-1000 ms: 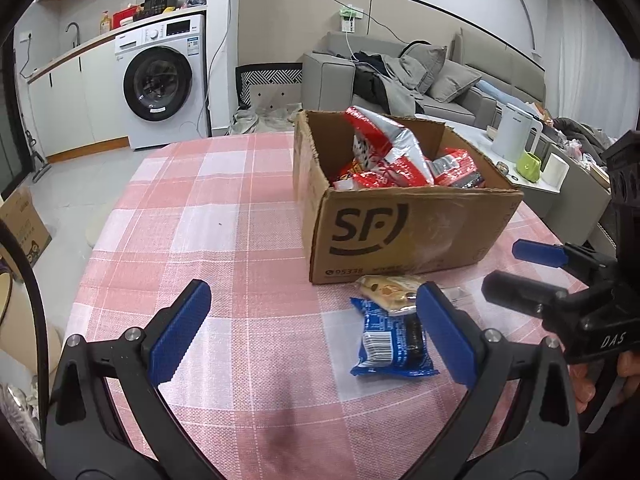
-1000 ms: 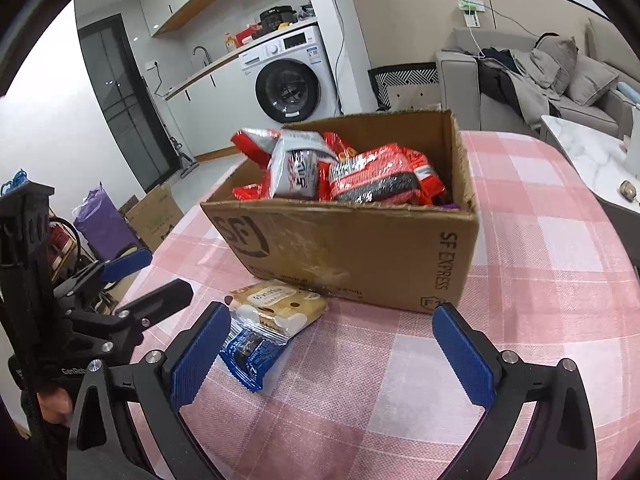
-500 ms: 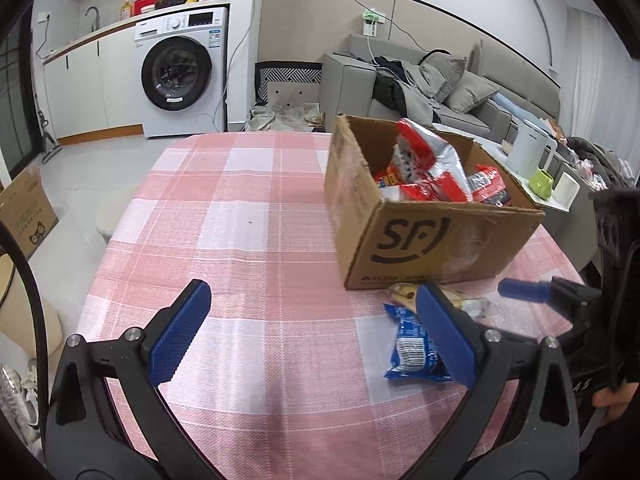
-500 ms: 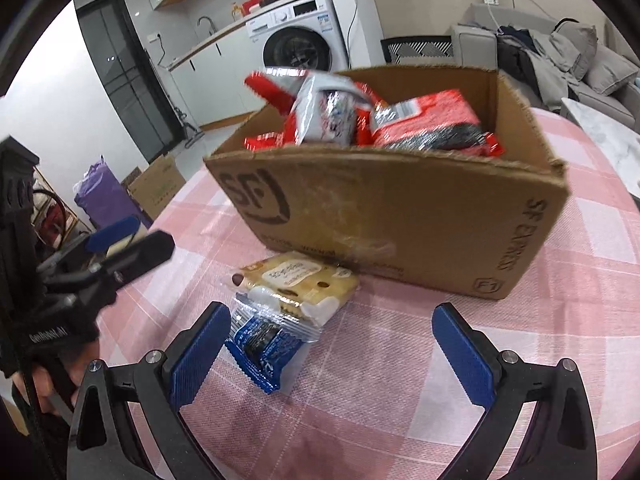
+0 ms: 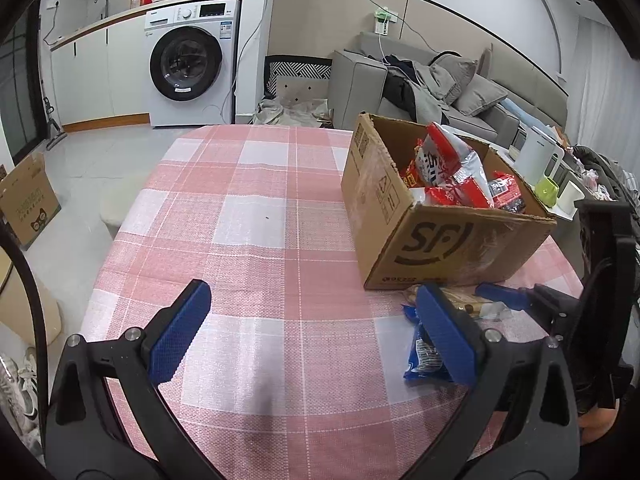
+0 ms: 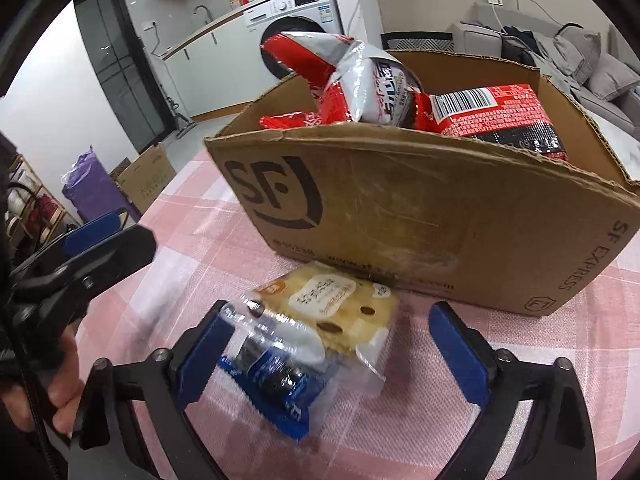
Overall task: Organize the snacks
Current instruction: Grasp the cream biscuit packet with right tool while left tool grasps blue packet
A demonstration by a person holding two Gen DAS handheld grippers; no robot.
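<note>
On the round table under a pink-and-white checked tablecloth (image 5: 256, 216): one open brown cardboard box printed "SF" (image 6: 400, 208), set toward the cloth's right side in the left wrist view, with wide bare cloth to its left and in front. Contents: red-and-silver foil snack bags (image 6: 360, 80) and a red-and-black barcoded packet (image 6: 500, 116), rising above the rim.

Just before the box's front wall, on the cloth: one pale yellow biscuit packet in clear wrap (image 6: 340, 304), nearly touching the cardboard, and one blue-and-white wrapped snack (image 6: 276, 372) partly under it.

Right gripper (image 6: 332, 352): black frame, blue pads, jaws just been closing yet standing wide; both loose packets lie between them, the left pad at the blue wrapper's edge, the right pad clear of the biscuit packet.

Left gripper (image 5: 316, 336): jaws wide, nothing between them, over bare cloth left of the packets.

Room: white front-loading washing machine (image 5: 192, 64) under a counter, grey sofa (image 5: 440, 80) heaped with clothing, grey tiled floor, a second cardboard carton (image 5: 28, 200) on the floor at left.
</note>
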